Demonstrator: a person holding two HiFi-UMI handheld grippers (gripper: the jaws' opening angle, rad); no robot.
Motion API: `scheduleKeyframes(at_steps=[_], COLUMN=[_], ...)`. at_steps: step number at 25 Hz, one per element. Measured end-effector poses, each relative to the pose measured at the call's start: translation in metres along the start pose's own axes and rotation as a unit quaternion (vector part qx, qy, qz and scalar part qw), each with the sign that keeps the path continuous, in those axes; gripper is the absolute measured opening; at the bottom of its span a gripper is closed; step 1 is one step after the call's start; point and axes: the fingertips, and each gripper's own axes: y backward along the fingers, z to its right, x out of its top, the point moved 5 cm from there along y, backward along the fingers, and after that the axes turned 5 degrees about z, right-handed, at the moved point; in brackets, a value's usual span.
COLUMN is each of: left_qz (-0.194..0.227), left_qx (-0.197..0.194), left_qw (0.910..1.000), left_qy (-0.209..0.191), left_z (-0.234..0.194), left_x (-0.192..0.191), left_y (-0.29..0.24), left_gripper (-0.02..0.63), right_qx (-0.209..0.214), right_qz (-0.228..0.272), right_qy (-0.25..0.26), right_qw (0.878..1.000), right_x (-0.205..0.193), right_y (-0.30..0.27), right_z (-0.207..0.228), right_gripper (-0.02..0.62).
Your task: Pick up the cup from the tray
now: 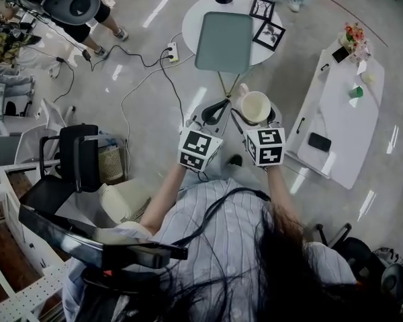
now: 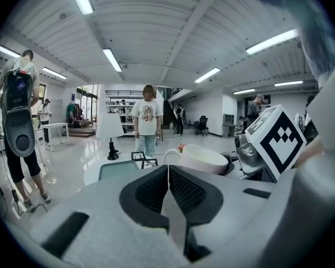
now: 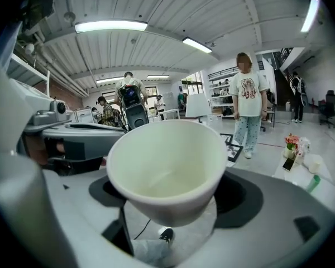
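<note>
The right gripper (image 3: 167, 205) has its jaws clamped on the lower body of the white cup (image 3: 166, 166), which sits between them in the air with its open mouth facing up. The grey-green tray (image 1: 224, 41) lies well beyond the jaws on the round white surface (image 1: 195, 12). The left gripper (image 2: 168, 186), just beside it, has its jaws pressed together with nothing between them, and the cup is to their right.

A pale, finely striped shirt (image 1: 215, 227) on the person; long dark hair (image 1: 285, 267) over it; a thin black cable (image 1: 223, 202) looping across the back; grey-bodied left gripper (image 1: 213, 111) and right gripper (image 1: 255, 109), each with a white cube of black square markers (image 1: 199, 150); black ribbed pads (image 2: 149, 190) inside the left one.
</note>
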Motion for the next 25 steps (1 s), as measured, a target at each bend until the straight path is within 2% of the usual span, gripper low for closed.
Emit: scheduleKeyframes(at_steps=[10,19,25], left_qz=[0.006,0.008,0.013], left_qx=[-0.012,-0.02,-0.026], left_qw=[0.9996,0.9988,0.9978], left_qy=[0.026,0.045,0.059], left_z=[0.01,-0.011,-0.031], left_x=[0.0,-0.011,-0.019], left_y=[0.019,0.044,0.073], left_gripper=[0.015,0.015,0.015], right_qx=[-0.026,-0.048,-0.06], right_qz=[0.022,0.036,0.048], right_qy=[-0.005,-0.037,-0.051], right_qw=[0.999,0.998,0.996], right_x=[-0.005,-0.003,-0.002], right_y=[0.024,0.025,0.024], right_z=[-0.017,-0.042,-0.078], right_gripper=[0.426,0.428,0.427])
